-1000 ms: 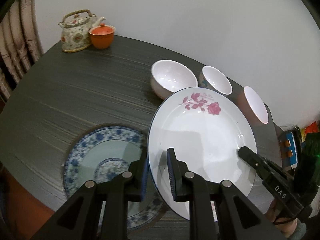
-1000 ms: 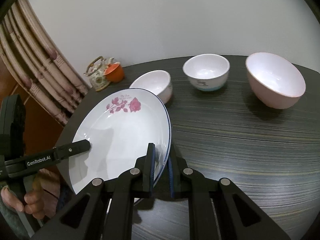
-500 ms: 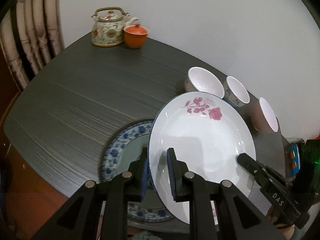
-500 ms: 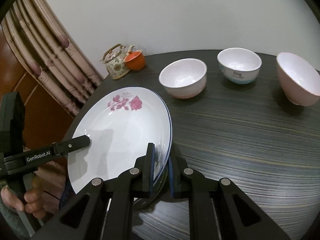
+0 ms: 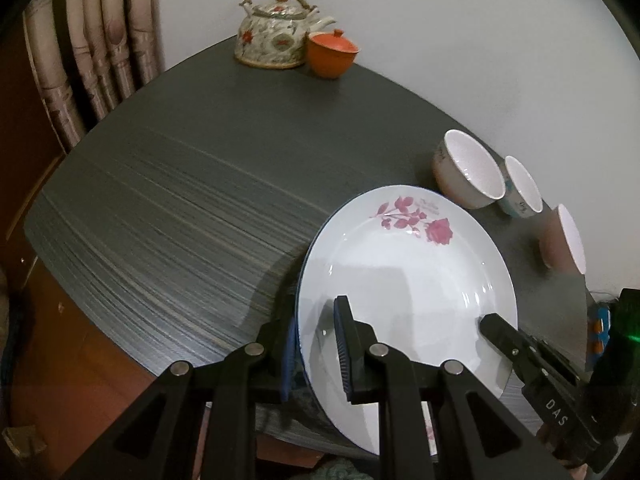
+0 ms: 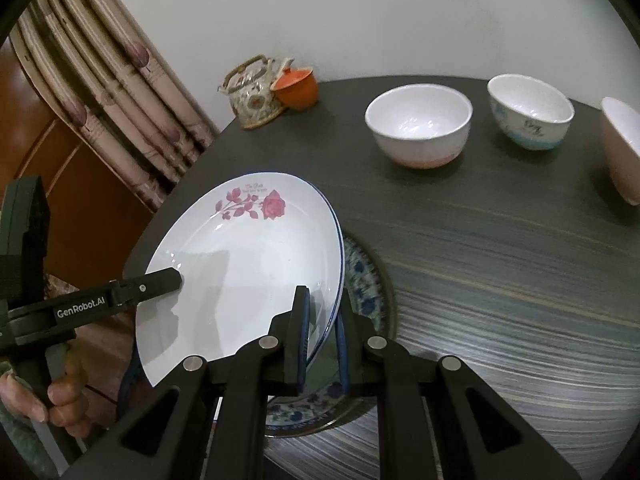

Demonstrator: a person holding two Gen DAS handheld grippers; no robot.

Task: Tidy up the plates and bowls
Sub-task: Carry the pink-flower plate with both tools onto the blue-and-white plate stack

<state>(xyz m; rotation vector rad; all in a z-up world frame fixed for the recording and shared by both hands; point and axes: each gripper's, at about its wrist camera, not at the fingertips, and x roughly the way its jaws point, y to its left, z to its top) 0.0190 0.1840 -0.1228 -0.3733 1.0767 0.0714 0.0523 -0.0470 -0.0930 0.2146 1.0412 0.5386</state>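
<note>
Both the left gripper and right gripper clamp the rose plate above the near blue-patterned plate, not yet stacked; three far bowls remain separate.

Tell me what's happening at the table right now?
A person holds the white rose plate by opposite rims, one edge in the left gripper and the other in the right gripper. It hangs tilted over the blue patterned plate near the table edge. Three bowls stand untouched farther back.
</note>
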